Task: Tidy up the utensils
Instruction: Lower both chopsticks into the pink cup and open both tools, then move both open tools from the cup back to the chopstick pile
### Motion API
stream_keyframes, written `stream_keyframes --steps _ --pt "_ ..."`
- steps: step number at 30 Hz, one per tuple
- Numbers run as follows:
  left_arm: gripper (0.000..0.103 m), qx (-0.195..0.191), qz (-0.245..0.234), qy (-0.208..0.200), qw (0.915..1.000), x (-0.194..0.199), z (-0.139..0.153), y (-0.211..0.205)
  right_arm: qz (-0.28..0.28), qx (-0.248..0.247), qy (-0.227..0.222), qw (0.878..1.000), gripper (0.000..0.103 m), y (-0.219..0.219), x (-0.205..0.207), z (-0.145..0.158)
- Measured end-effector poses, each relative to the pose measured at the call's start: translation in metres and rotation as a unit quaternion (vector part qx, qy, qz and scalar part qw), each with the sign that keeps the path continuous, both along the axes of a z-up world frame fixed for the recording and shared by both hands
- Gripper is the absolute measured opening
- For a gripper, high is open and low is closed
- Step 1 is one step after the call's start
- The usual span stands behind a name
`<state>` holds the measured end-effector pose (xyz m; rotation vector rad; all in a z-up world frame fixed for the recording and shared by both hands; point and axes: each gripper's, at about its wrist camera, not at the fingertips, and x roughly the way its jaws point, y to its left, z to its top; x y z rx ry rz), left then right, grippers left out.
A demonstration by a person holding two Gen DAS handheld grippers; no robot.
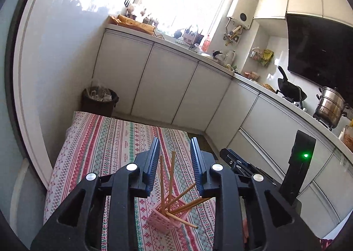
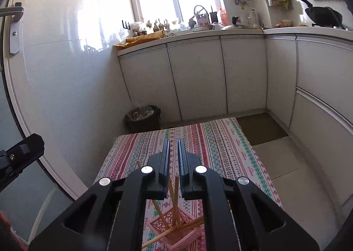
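A small pink lattice basket (image 1: pixel 164 220) stands on the striped tablecloth (image 1: pixel 106 145) and holds several wooden chopsticks (image 1: pixel 171 182) that lean in different directions. It also shows in the right wrist view (image 2: pixel 174 232) with the chopsticks (image 2: pixel 175 195). My left gripper (image 1: pixel 175 149) hovers above the basket, jaws open and empty. My right gripper (image 2: pixel 173 147) hovers above it too, jaws nearly closed with a narrow gap and nothing between them. The right gripper's body shows at the right of the left wrist view (image 1: pixel 297 162).
White kitchen cabinets (image 1: pixel 167 83) run behind and to the right, with a cluttered counter, a wok (image 1: pixel 289 90) and a steel pot (image 1: pixel 329 107). A dark waste bin (image 1: pixel 99 101) stands beyond the table's far left corner. A glossy wall lies left.
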<state>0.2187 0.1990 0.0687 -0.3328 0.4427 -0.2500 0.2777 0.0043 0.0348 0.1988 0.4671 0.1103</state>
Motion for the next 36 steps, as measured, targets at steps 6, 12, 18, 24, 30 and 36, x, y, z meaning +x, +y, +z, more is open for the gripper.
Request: stream_keyframes --steps 6,12,18,24,30,36 --pt "0.029 0.005 0.001 0.011 0.9999 -0.009 -0.001 -0.002 -0.016 -0.011 -0.010 1.000 0.024 -0.009 -0.015 0.016" --pt "0.037 0.014 -0.009 0.028 0.9995 -0.024 -0.005 -0.015 -0.022 -0.012 -0.012 1.000 0.044 -0.019 -0.041 0.029" --pt "0.045 0.035 -0.017 0.035 0.9986 -0.044 -0.008 -0.033 -0.036 -0.004 -0.007 0.999 0.065 -0.036 -0.072 0.031" --pt "0.061 0.058 -0.017 0.045 0.9971 -0.064 -0.015 -0.047 -0.070 0.002 0.003 0.998 0.088 -0.061 -0.099 0.026" --pt "0.094 0.109 -0.037 0.073 0.9907 -0.085 -0.038 -0.072 -0.114 0.022 0.048 0.992 0.096 -0.106 -0.129 0.000" --pt "0.096 0.210 -0.130 0.181 0.9519 -0.088 -0.097 -0.120 -0.159 0.055 0.147 0.975 0.096 -0.160 -0.162 -0.059"
